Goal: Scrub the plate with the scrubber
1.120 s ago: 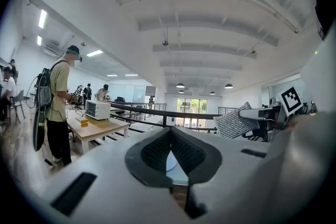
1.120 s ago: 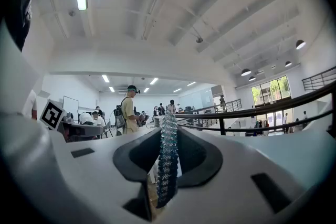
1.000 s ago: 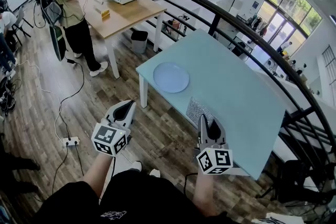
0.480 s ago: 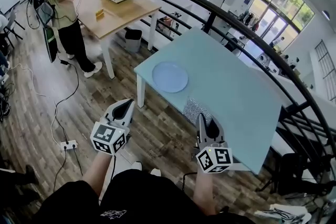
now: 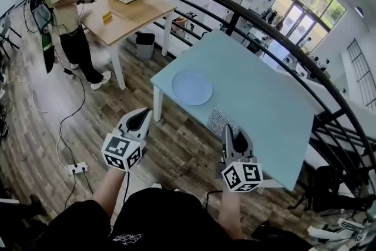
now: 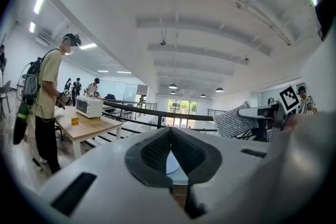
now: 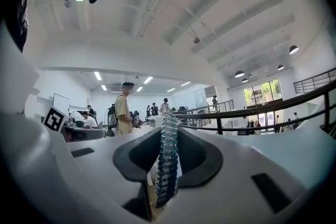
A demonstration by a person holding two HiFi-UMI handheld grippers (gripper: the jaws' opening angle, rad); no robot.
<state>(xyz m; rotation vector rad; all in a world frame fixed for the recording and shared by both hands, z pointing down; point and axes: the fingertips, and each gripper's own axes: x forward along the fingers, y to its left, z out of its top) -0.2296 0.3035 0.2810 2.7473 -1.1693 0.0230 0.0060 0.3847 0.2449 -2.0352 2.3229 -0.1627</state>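
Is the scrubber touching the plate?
Apart. Head view: the scrubber, in the right gripper, hangs short of the plate, with bare table between them.

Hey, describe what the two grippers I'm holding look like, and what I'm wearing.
Both the left gripper and the right gripper have white plastic bodies with dark grey, textured fingers. Each carries a white cube printed with black square markers. You wear black clothing; no sleeves cover the forearms.
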